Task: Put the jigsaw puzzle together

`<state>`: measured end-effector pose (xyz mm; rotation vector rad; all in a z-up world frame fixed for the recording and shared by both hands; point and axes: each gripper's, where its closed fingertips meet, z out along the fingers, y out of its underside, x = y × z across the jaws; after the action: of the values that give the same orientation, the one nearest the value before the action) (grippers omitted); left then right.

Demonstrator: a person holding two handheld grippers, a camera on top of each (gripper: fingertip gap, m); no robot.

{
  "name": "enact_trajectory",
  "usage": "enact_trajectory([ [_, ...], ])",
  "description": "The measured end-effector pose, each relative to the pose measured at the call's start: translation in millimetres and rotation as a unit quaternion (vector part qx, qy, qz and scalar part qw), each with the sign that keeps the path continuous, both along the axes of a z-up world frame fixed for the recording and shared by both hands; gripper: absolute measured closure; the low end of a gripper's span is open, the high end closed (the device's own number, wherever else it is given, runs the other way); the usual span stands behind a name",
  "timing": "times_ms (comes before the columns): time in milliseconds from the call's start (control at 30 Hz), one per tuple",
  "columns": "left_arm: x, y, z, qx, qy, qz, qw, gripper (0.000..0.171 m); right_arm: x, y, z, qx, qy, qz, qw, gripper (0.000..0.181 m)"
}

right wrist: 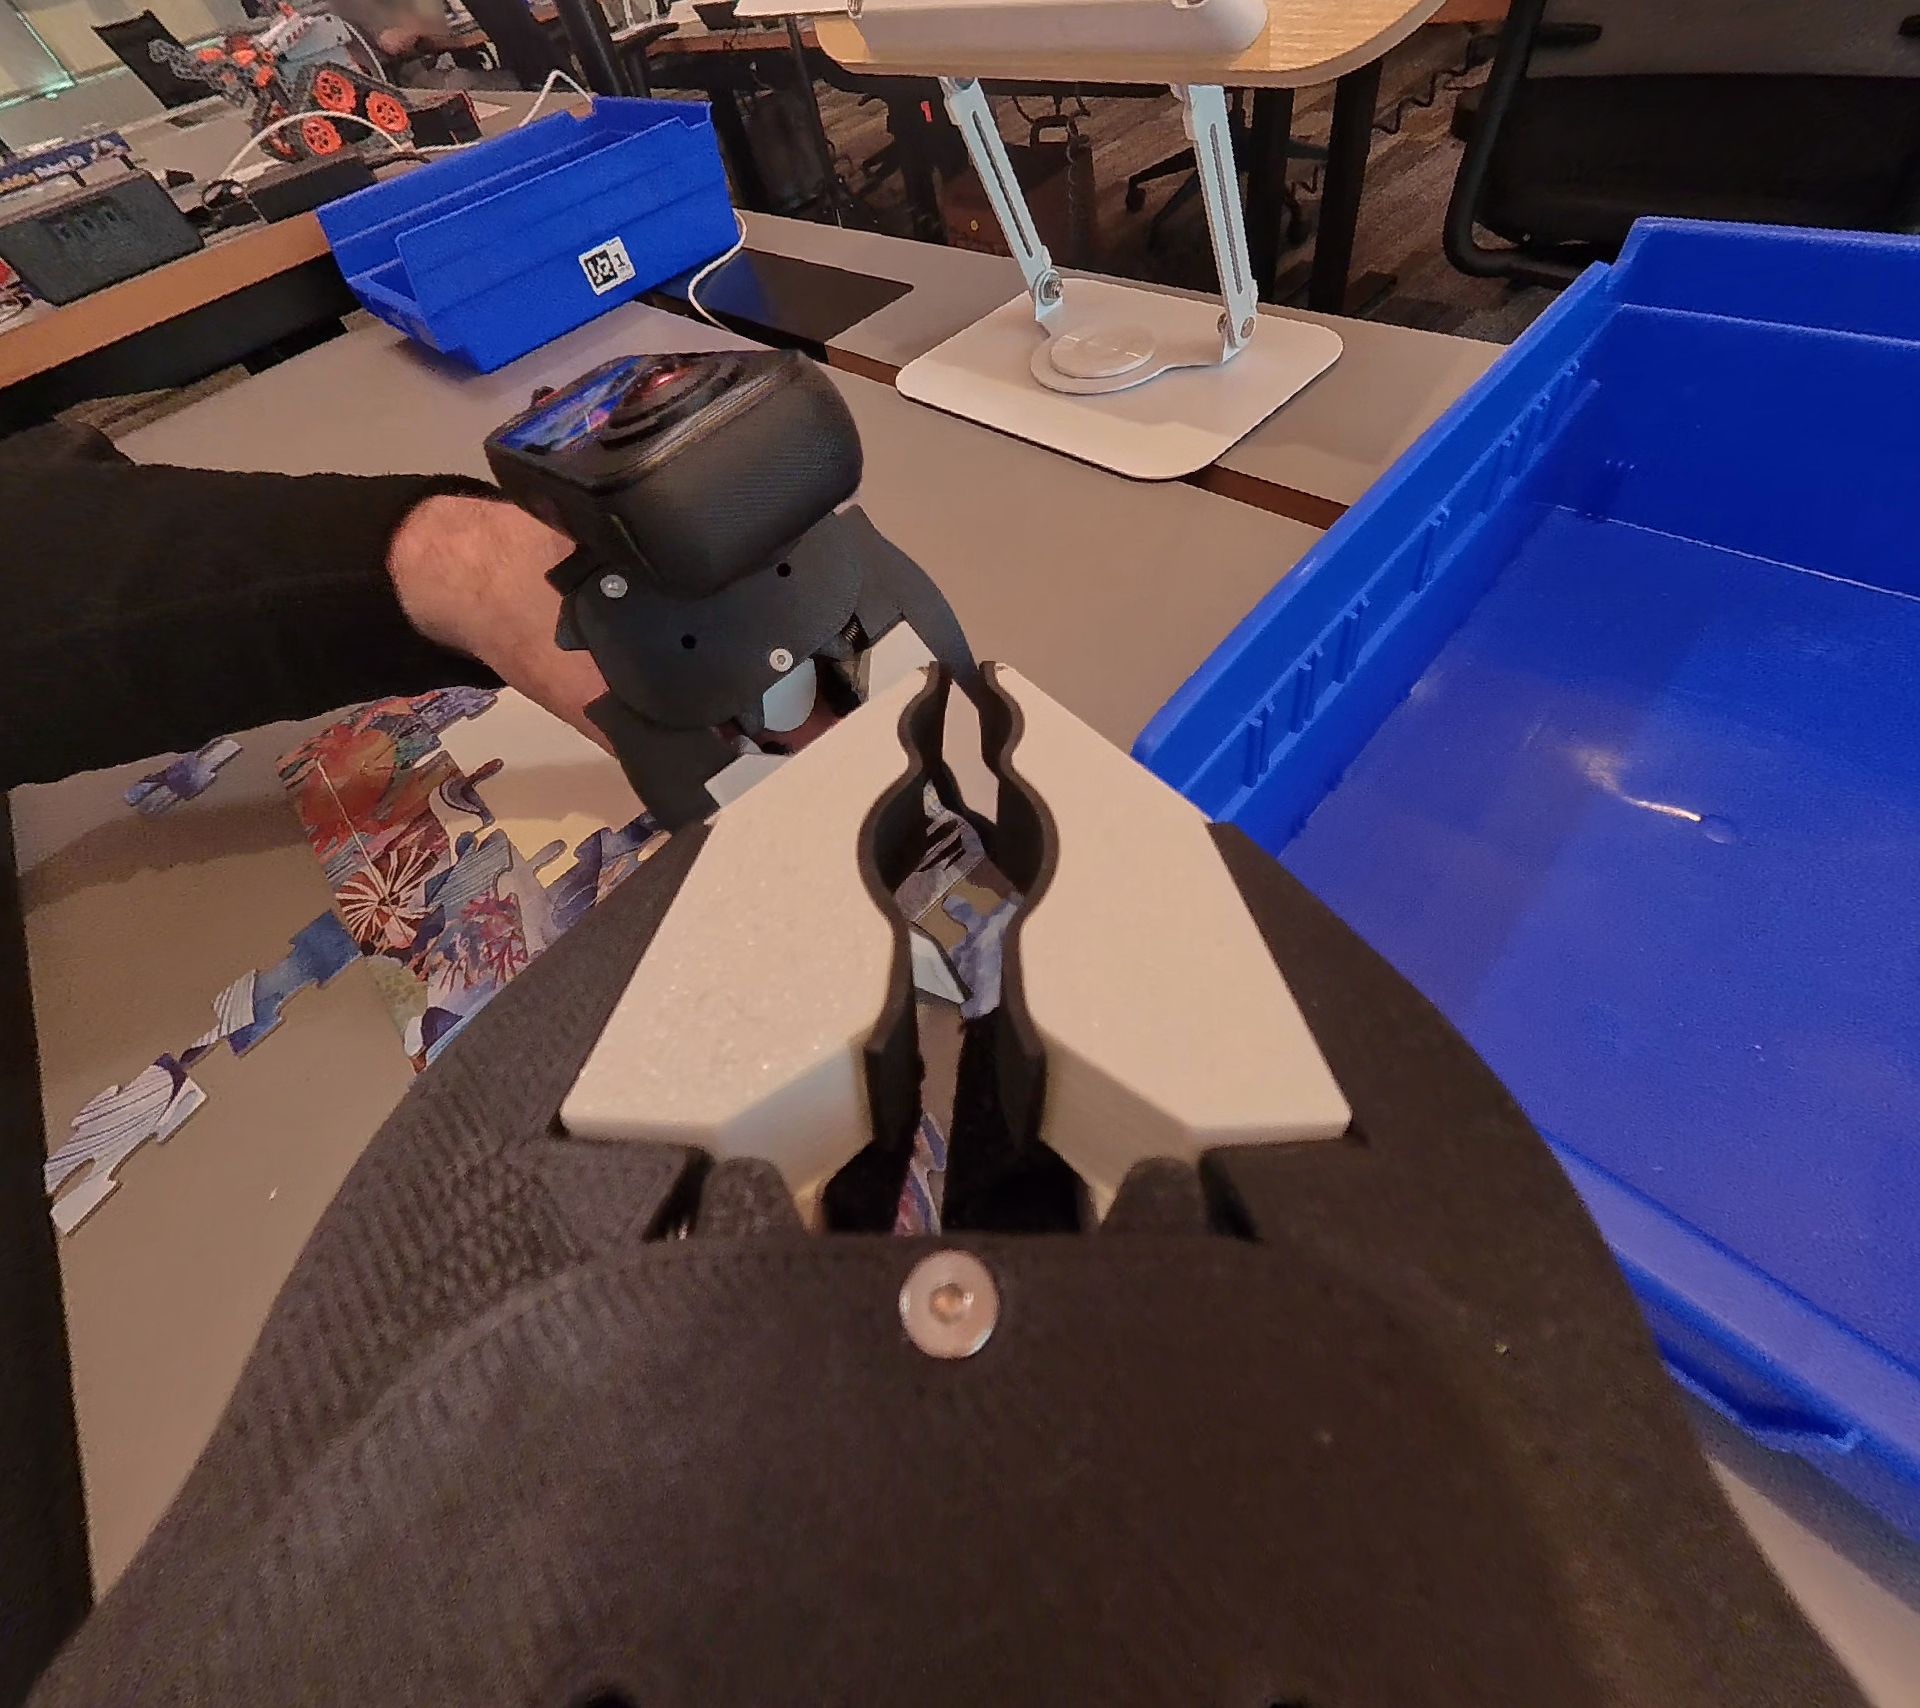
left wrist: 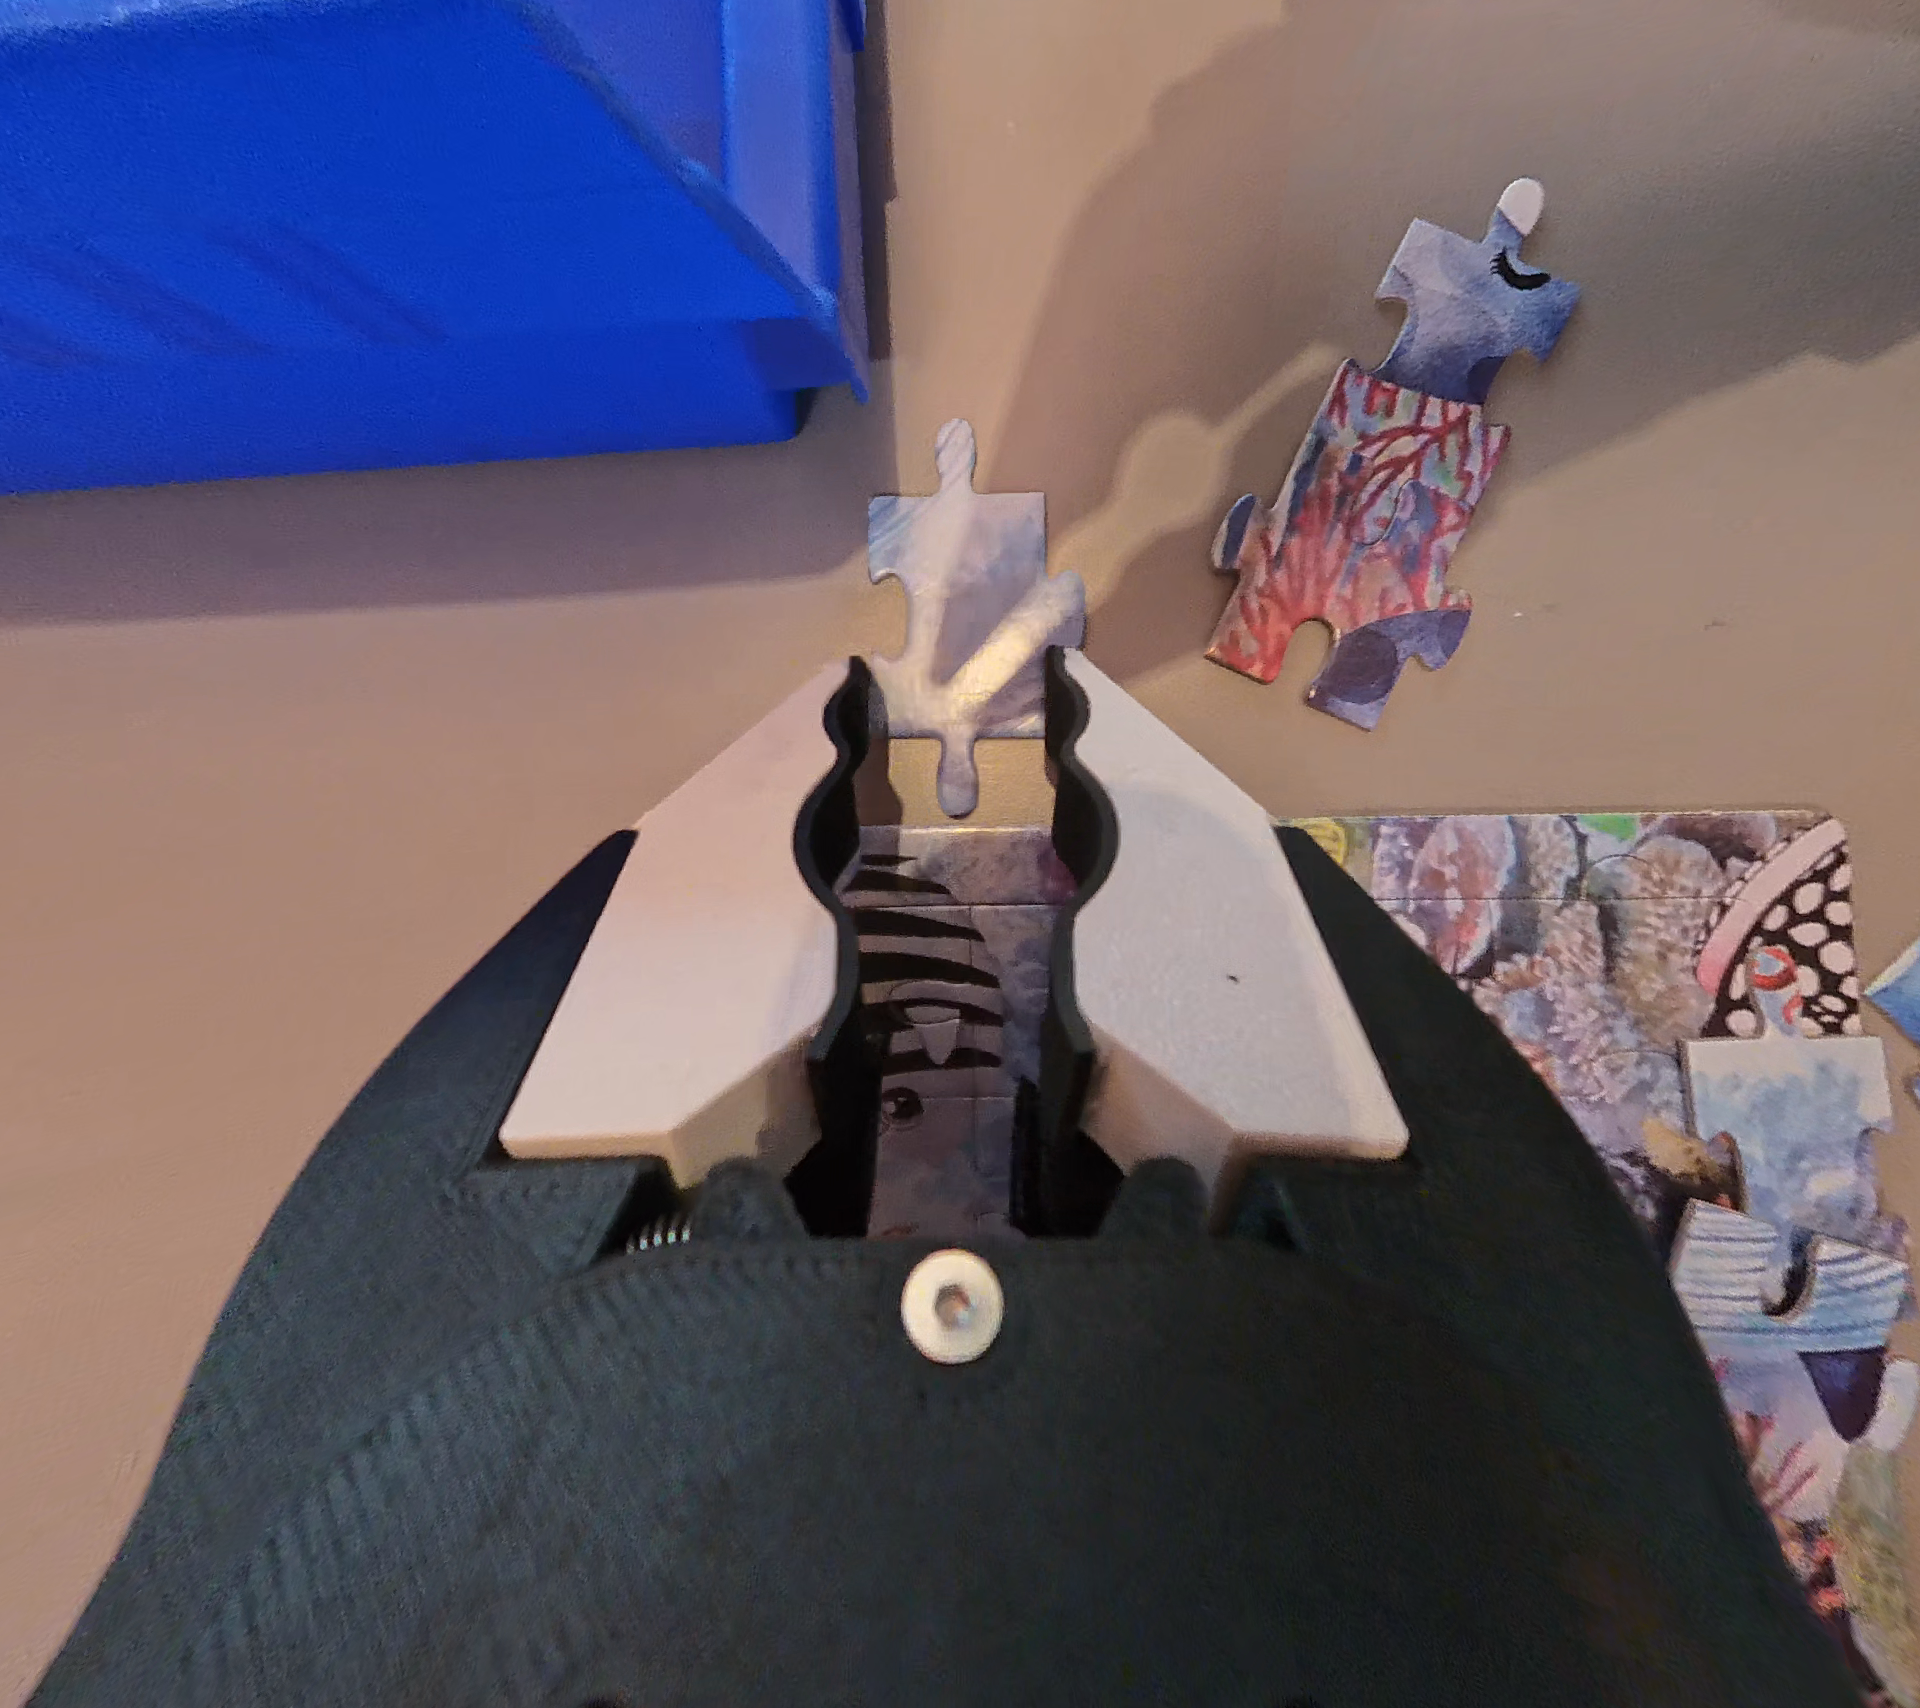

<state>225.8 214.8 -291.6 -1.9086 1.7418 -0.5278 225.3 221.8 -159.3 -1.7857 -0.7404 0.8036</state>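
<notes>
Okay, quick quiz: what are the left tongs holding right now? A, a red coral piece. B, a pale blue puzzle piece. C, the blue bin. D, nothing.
B: the left tongs are shut on a pale blue puzzle piece, which is clear of the table.

Tan table point(left wrist: 312, 827): blue bin point(left wrist: 364, 204) up left of gripper, 2 joined pcs point(left wrist: 1382, 495) up right, big puzzle part point(left wrist: 1558, 931) right.

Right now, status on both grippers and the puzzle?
Left gripper shut on pale blue piece, held off the table. Right gripper nearly closed, empty. Assembled puzzle section on table, joined pair loose beyond. Blue bin nearby, path clear.
</notes>
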Motion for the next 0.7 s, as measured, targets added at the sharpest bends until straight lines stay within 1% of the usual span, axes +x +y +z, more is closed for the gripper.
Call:
enact_trajectory([
  [133,0,1,0,-0.024,-0.010,0.008,1.000,0.139,-1,0,0,0.001,0.000,0.001,1.000,0.177],
  [433,-2,-4,0,0.005,-0.014,-0.003,1.000,0.140,1,0,2,0.001,0.003,0.000,1.000,0.178],
  [500,-4,-7,1,0.023,-0.011,-0.006,1.000,0.140,0,-1,2,0.001,0.003,0.001,1.000,0.177],
  [700,-11,-9,7,0.146,0.015,-0.036,0.989,0.139,-1,-1,1,0.001,0.000,0.004,1.000,0.177],
])
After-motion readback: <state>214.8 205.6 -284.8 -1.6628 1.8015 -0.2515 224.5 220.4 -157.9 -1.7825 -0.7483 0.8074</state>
